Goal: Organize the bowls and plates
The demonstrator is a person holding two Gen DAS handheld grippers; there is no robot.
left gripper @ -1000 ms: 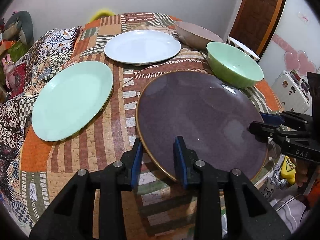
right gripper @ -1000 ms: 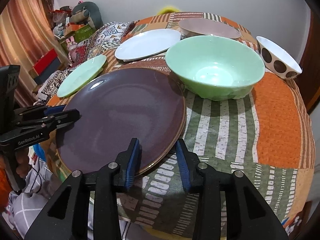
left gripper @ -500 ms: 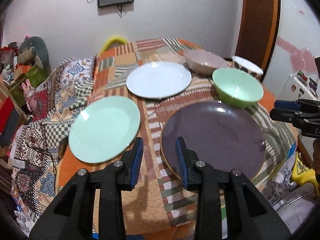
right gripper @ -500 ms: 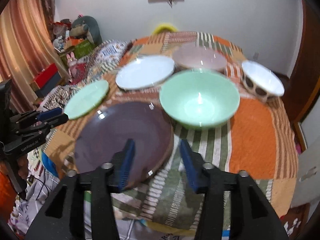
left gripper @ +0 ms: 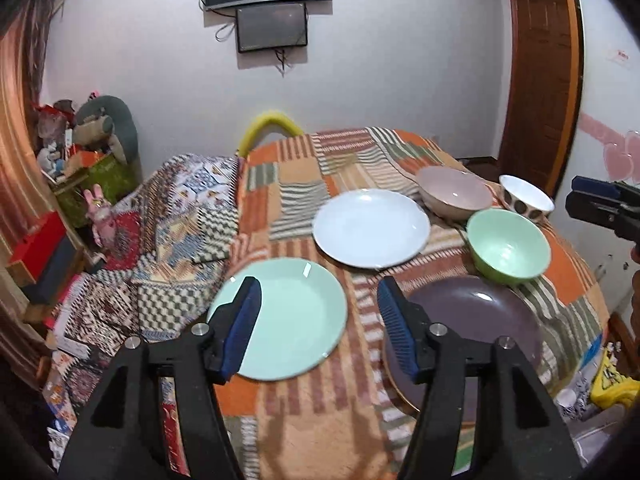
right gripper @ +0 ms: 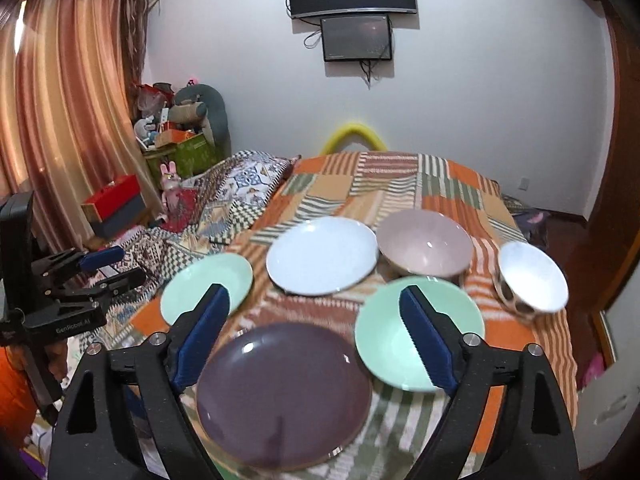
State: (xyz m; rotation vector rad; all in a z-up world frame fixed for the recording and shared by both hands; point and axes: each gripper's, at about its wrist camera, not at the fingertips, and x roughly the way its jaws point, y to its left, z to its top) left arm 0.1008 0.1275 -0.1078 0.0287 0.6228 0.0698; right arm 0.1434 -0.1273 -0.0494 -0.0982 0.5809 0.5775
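Both tongs hang above the patchwork-covered surface (left gripper: 304, 168) with nothing between their blue pads, and the jaws of both are opening. The left tongs (left gripper: 318, 322) stand at a middling gap; the right tongs (right gripper: 314, 334) are spread wide.

Below the left tongs, the mint plate (left gripper: 280, 316) lies partly behind the left pad, and the purple plate (left gripper: 476, 320) lies partly behind the right pad. Ahead of them sits the white plate (left gripper: 371, 227), and further to the right the green bowl (left gripper: 507, 249), the pink bowl (left gripper: 454, 196) and the spotted bowl (left gripper: 526, 200).

From the right tongs, the purple plate (right gripper: 284, 392) lies flat just below the gap between the pads, touching neither. The green bowl (right gripper: 384, 340) sits behind the right pad, the mint plate (right gripper: 206, 286) behind the left pad. The white plate (right gripper: 322, 254) and pink bowl (right gripper: 424, 246) lie beyond, side by side, and the spotted bowl (right gripper: 532, 276) leans at the far right.
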